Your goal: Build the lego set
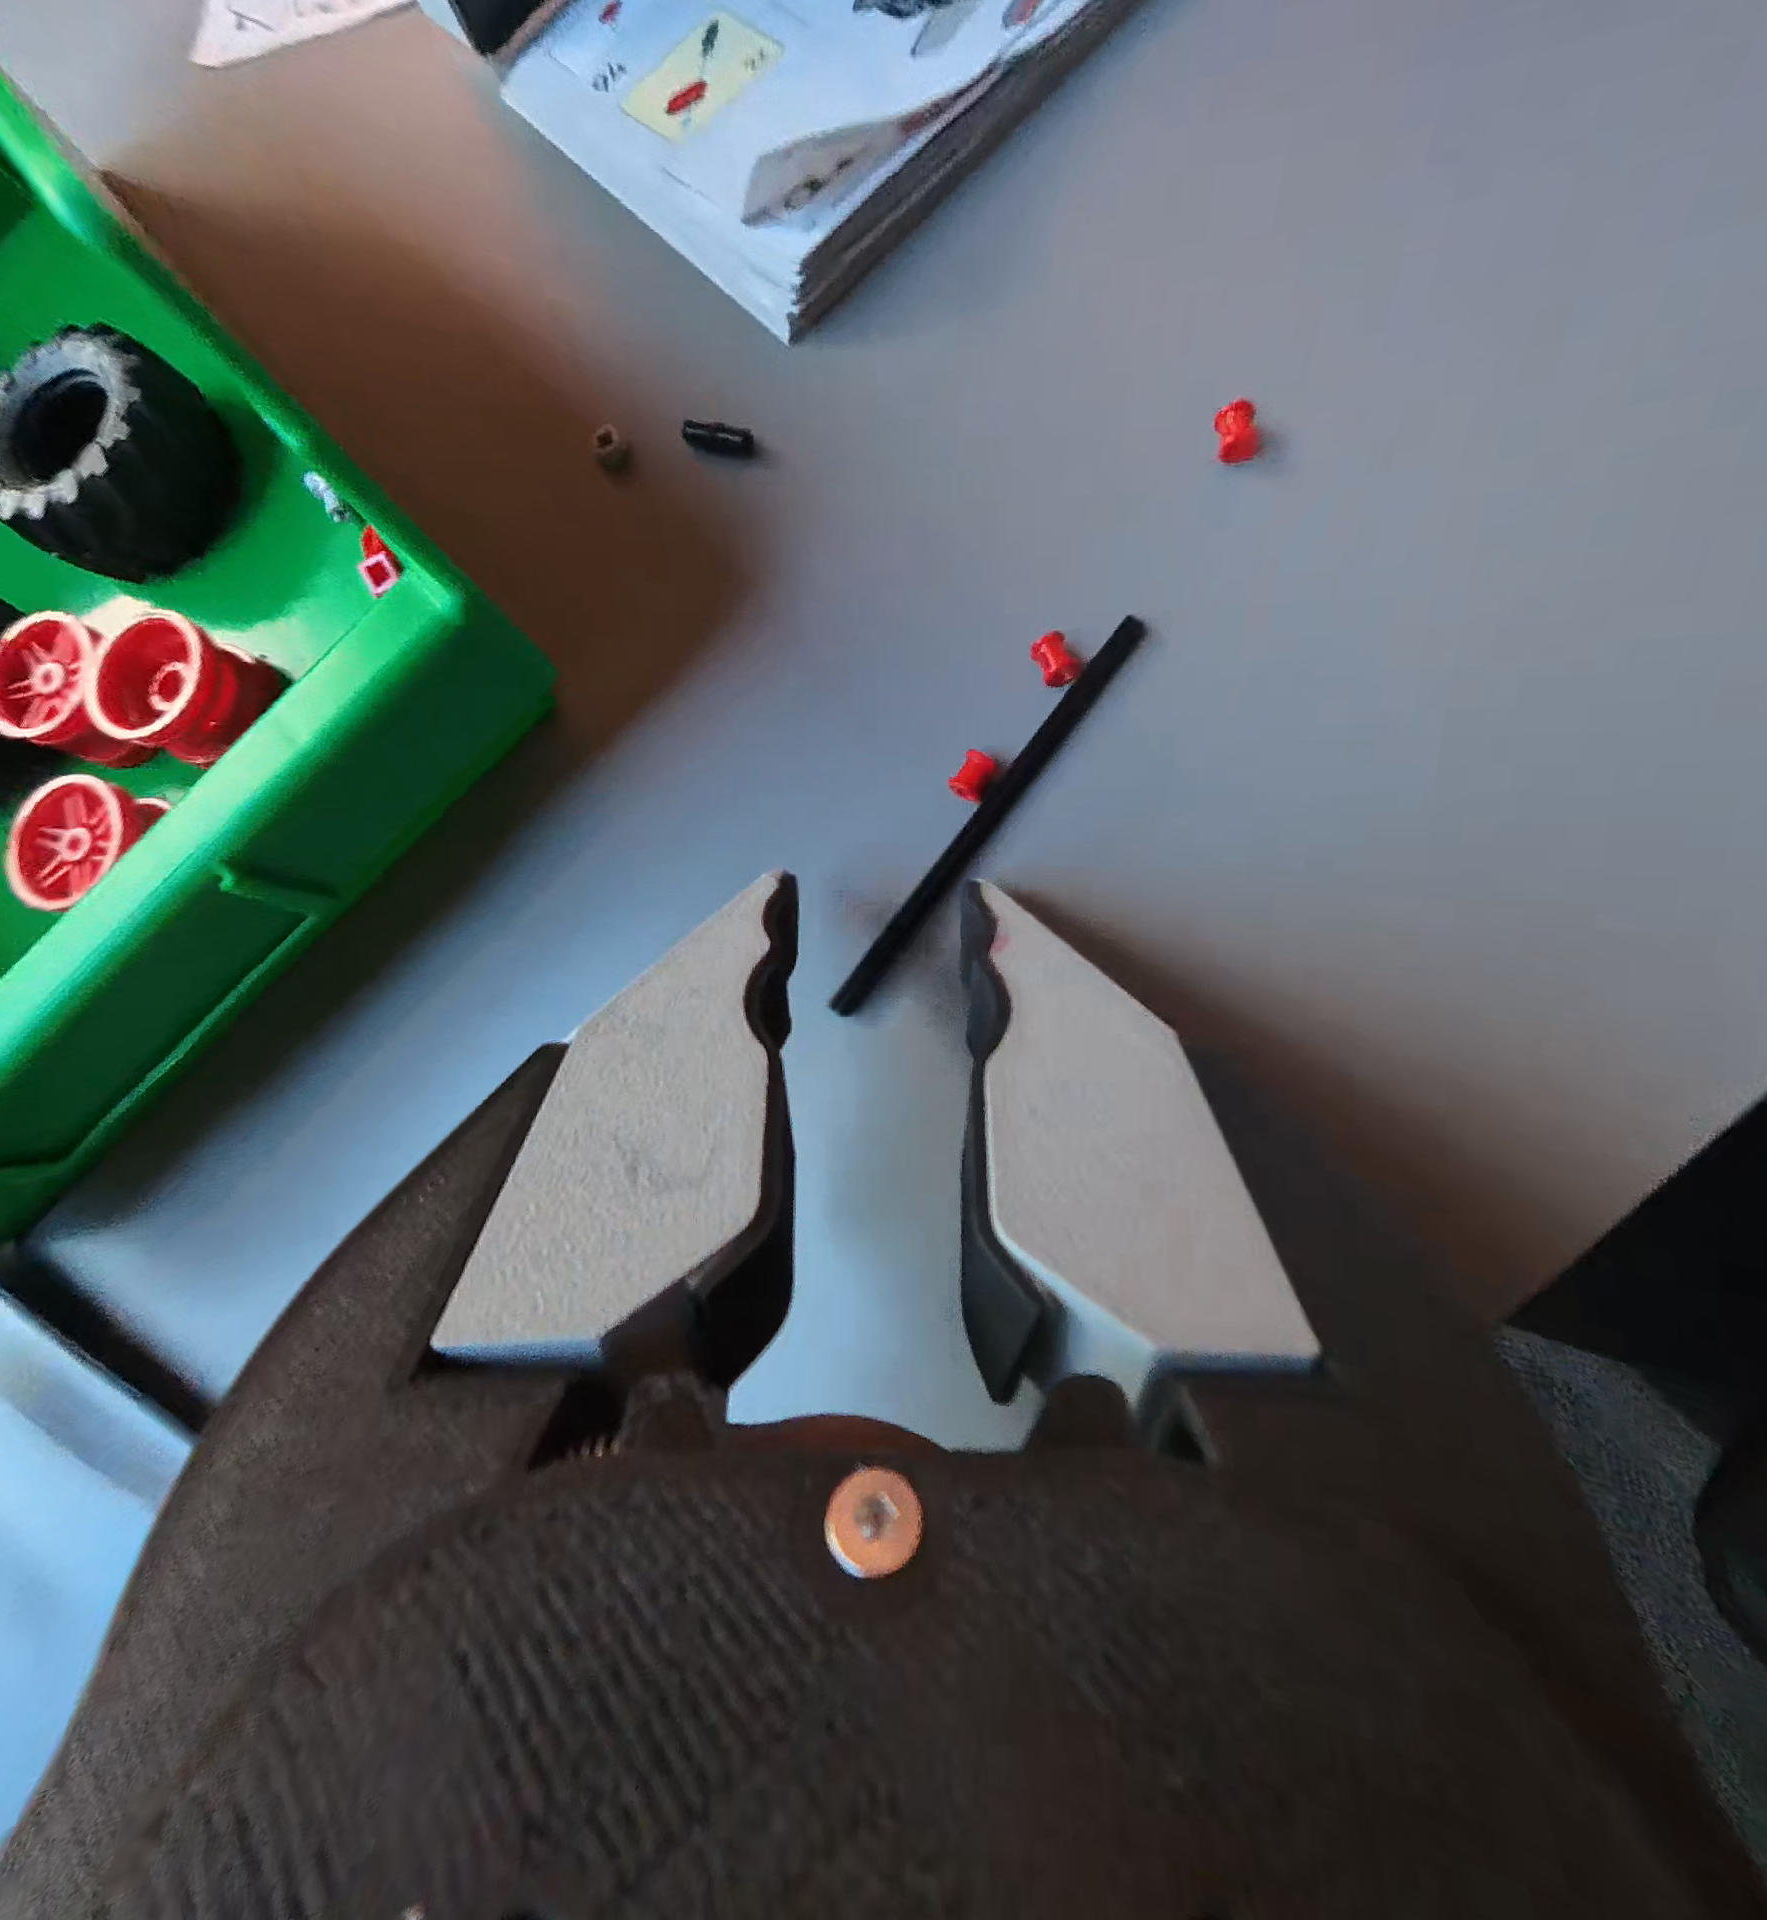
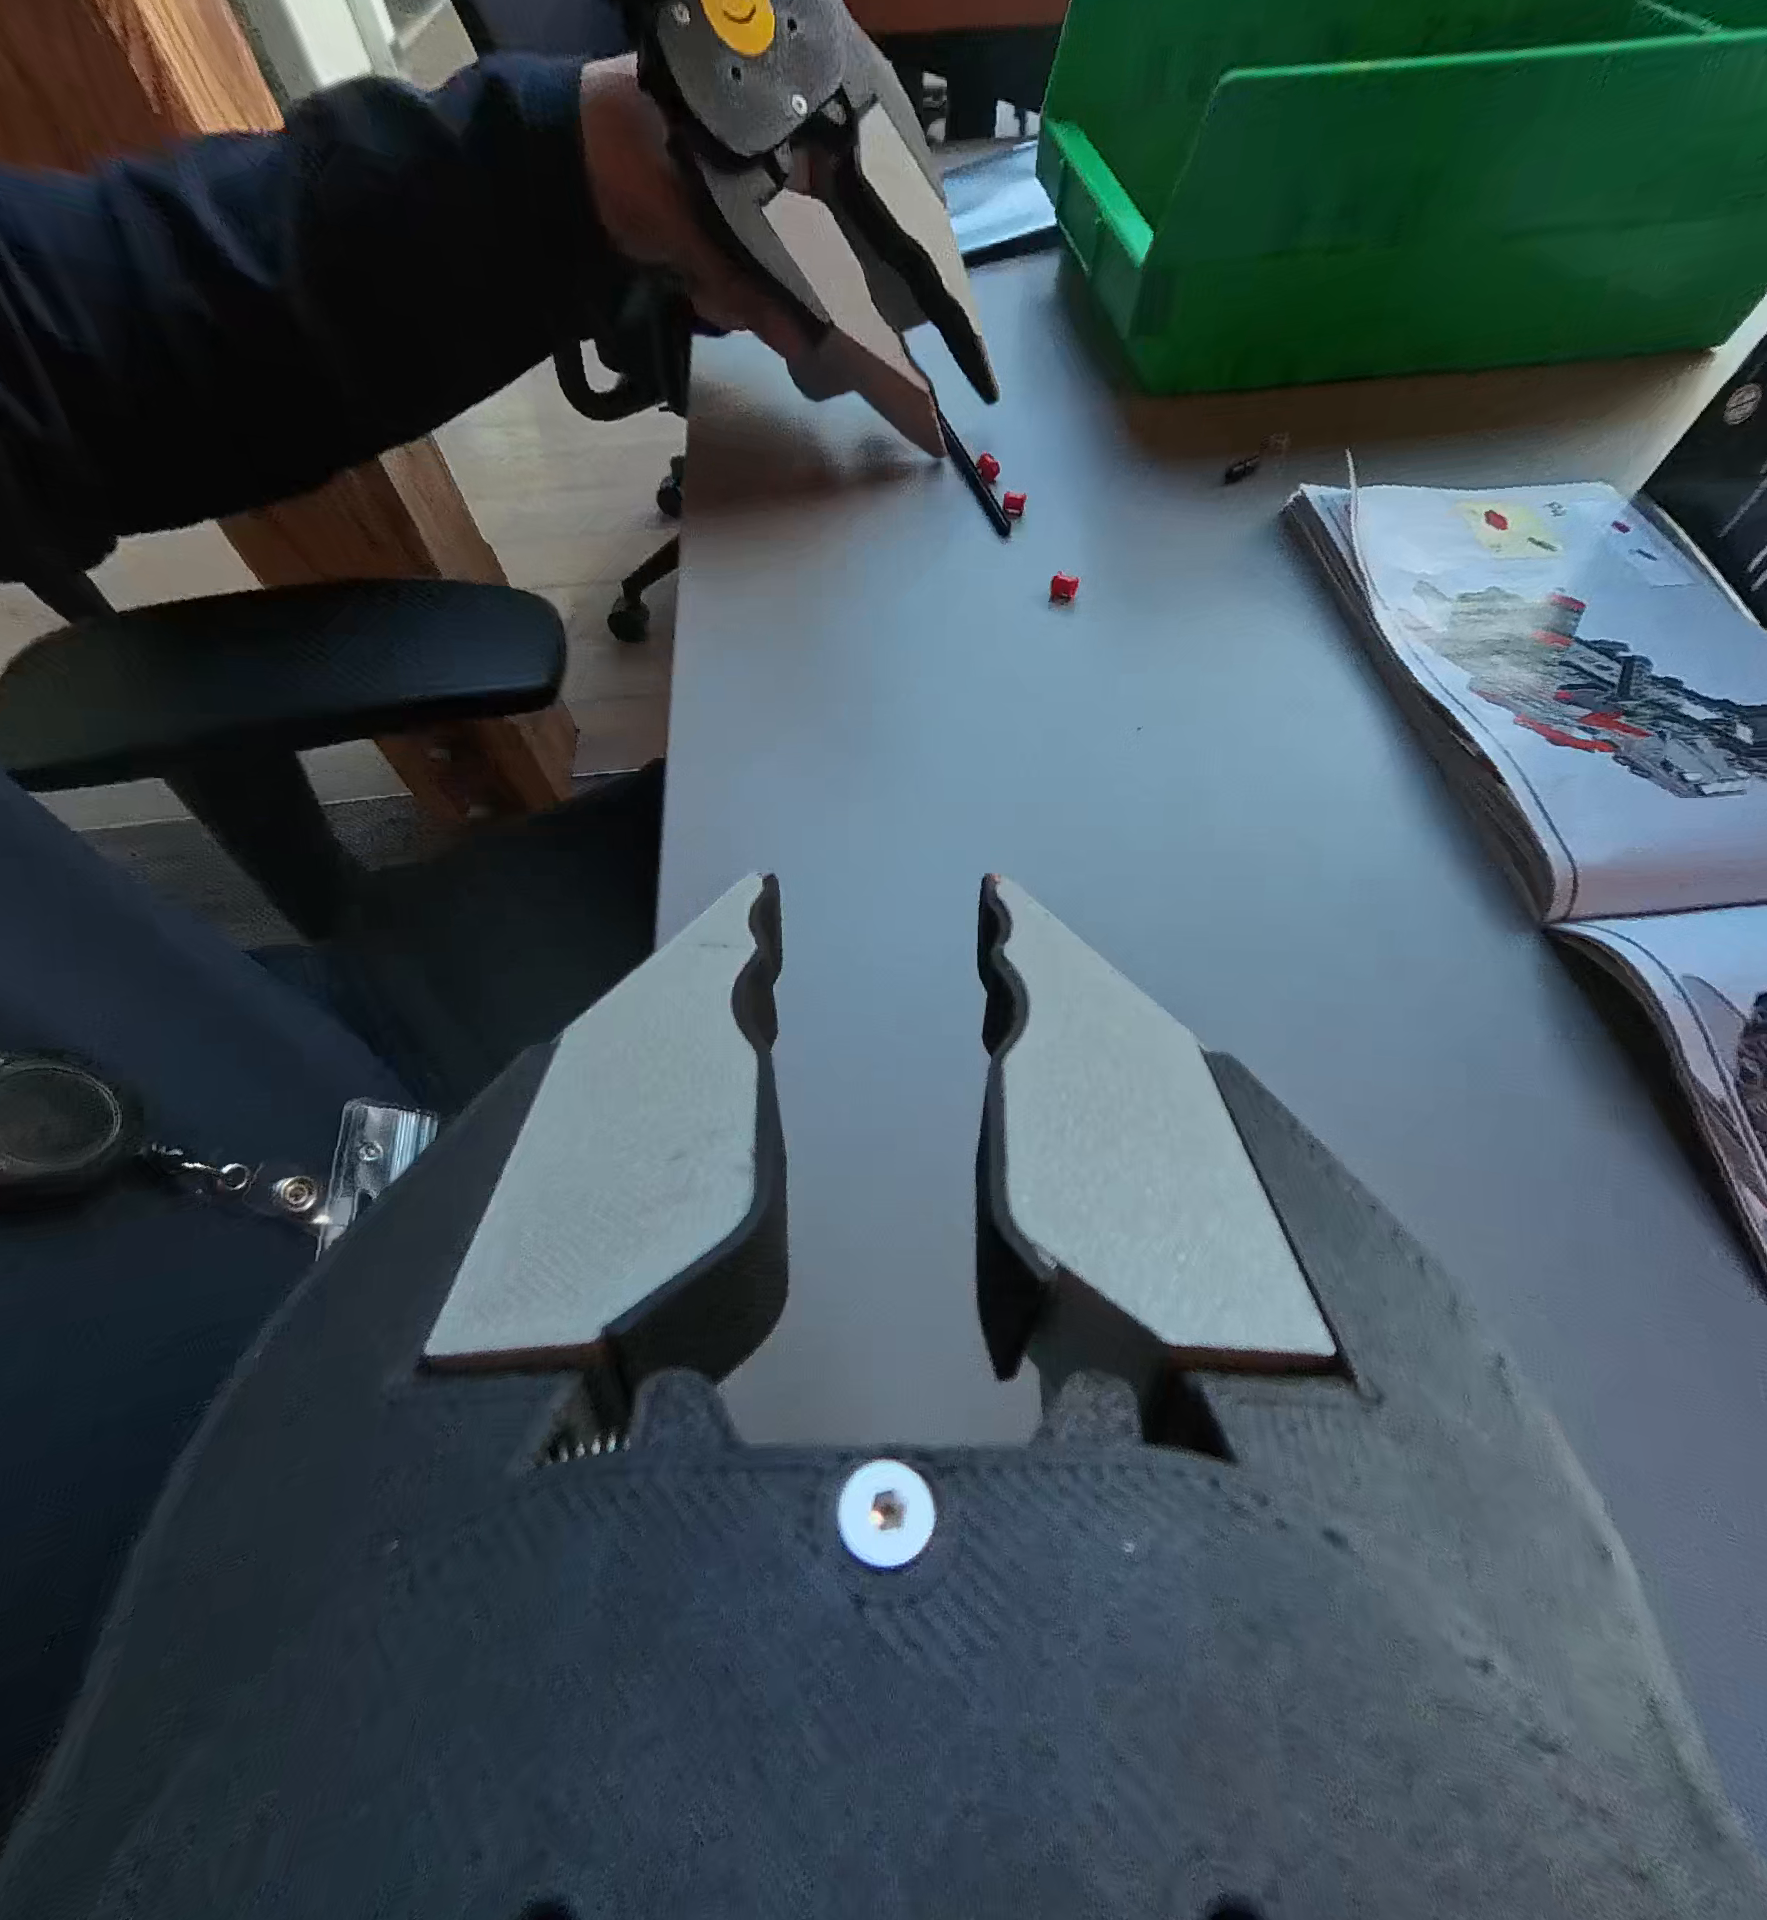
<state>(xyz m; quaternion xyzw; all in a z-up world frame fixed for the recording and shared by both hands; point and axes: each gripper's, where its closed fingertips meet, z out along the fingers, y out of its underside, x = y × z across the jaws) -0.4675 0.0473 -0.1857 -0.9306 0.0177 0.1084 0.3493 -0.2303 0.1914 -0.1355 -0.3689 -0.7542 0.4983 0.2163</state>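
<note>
The tabletop [image 2: 1222, 831] is grey and mostly bare, so the build looks to be at its very start: no assembled part shows in either view, only loose pieces, and nearly everything is left to do.

The green bin [image 1: 235, 831] stands at the far left of the tabletop. Its front compartment holds black tyres [image 1: 94, 447] and red wheel hubs [image 1: 146, 681]; a small red piece sits in its corner. What lies in its other compartments cannot be seen.

An open instruction booklet [image 2: 1585, 727] lies on the right side, with a dark box [image 2: 1762, 499] just behind it.

The left tool [image 1: 879, 894] is down at the tabletop with its jaws apart, straddling the near end of a long black rod [image 1: 1004, 800], which lies flat and slanted. The fingers do not appear to have closed on it yet; the step in hand seems to be picking this rod up. The right tool [image 2: 879, 894] hovers over a bare patch of tabletop, well apart from the pieces, jaws apart and holding nothing.

Two small red bushes [image 1: 972, 774] lie just beside the rod, and a third red bush [image 1: 1235, 428] lies farther off. I would guess these are to slide onto the rod. A short black pin [image 1: 718, 436] and a tan bush [image 1: 611, 447] lie near the bin.
</note>
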